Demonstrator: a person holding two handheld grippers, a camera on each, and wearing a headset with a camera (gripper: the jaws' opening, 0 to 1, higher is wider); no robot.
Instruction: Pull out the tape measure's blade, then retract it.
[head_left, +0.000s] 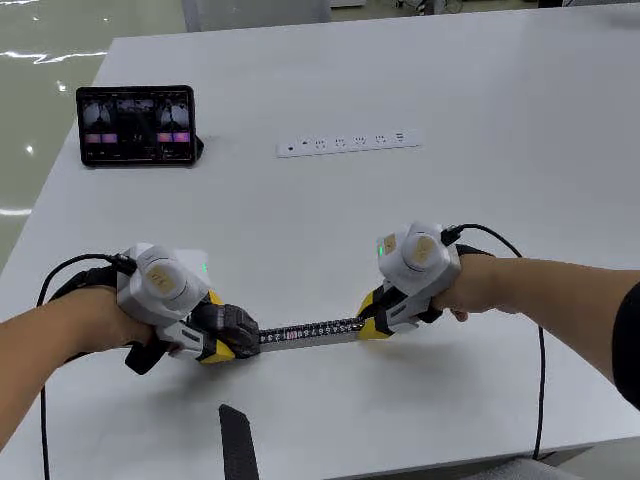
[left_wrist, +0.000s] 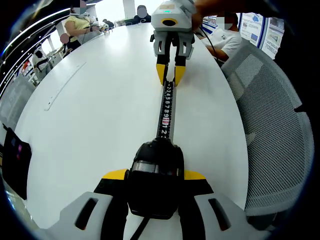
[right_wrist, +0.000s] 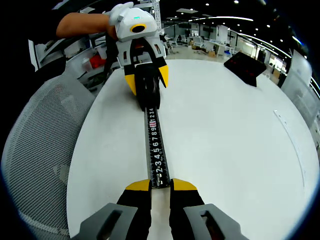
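The tape measure (head_left: 238, 330) sits low over the near edge of the white surface (head_left: 450, 100), its black body clamped between the yellow-tipped jaws of the left claw (head_left: 222, 328), which close snugly on either side of it. Its blade (head_left: 310, 331) is drawn out to the right, running just above the surface with the numbered face up. The right claw (head_left: 368, 318) pinches the blade's free end, its jaws narrowed to almost touching around the strip. In the right gripper view the blade (right_wrist: 155, 150) stretches straight from the right claw (right_wrist: 160, 186) to the left claw (right_wrist: 146, 80) at the far end. At the far left of the surface stands a tablet (head_left: 137, 124) with a lit screen, and a white power strip (head_left: 348, 143) lies flat to its right, well apart from both claws. A mesh chair (left_wrist: 272, 130) stands beside the surface's near edge.
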